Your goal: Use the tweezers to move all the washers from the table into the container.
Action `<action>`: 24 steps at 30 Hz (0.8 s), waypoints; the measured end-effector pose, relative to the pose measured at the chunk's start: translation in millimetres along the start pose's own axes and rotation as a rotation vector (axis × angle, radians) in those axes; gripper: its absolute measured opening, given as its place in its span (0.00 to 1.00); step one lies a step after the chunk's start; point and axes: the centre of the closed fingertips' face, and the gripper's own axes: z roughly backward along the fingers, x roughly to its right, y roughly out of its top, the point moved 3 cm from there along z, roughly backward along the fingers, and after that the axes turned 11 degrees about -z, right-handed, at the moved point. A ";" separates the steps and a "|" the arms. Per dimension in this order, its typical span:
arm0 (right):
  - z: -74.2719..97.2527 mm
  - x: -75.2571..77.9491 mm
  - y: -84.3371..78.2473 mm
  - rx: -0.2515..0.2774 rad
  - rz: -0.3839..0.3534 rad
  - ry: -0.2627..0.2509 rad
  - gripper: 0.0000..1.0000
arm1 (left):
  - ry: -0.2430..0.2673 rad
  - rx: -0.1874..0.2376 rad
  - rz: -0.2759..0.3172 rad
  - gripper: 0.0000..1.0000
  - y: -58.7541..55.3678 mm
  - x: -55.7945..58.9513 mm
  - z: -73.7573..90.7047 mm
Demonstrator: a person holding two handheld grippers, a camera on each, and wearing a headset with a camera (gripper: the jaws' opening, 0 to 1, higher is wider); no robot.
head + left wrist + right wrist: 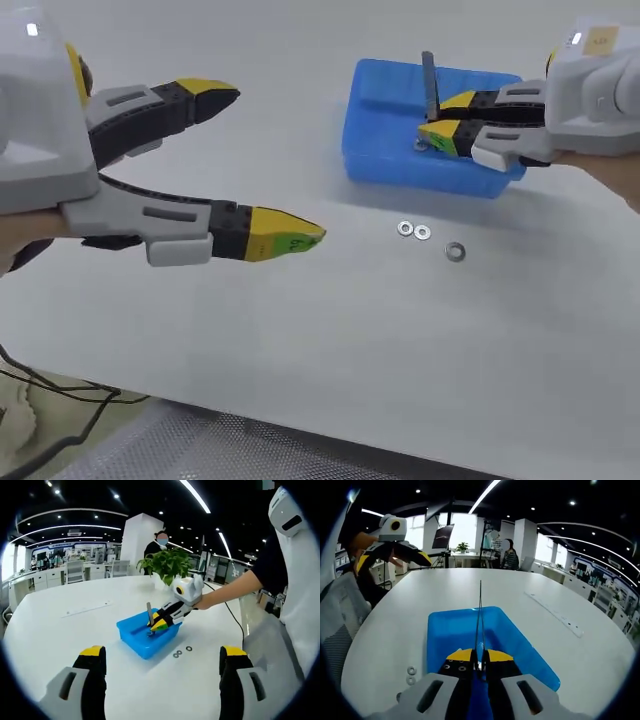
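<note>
Clamping tweezers (pixel 428 78) over the container (pixel 385 160), right gripper (pixel 432 126); perhaps 3 washers (pixel 422 233) beside (left gripper (pixel 277 165) gapes, empty).

Clamped at 6 o'clock in the right hand-held gripper (pixel 479 656): tweezers (pixel 480 615), pointing toward 12 over the blue container (pixel 450 630). At 8 o'clock on the white desk (pixel 445 587), three washers (pixel 411 670), near the container. At 10 o'clock, left hand-held gripper (pixel 394 562), jaws spread.

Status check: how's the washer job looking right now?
Left gripper open above table. Right gripper shut on tweezers, over blue container. Three washers on table beside it. Nothing blocking.
</note>
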 end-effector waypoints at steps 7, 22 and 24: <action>3.3 -3.4 6.0 0.049 -0.021 -0.005 0.09 | -0.010 -0.005 0.001 0.99 1.1 3.5 -1.0; 1.2 -9.4 10.0 0.081 -0.006 0.009 0.10 | -0.012 -0.019 0.009 0.99 -2.2 3.4 1.9; 1.7 -9.7 10.7 0.086 -0.006 0.007 0.09 | -0.012 -0.022 0.009 0.99 -2.6 3.1 2.0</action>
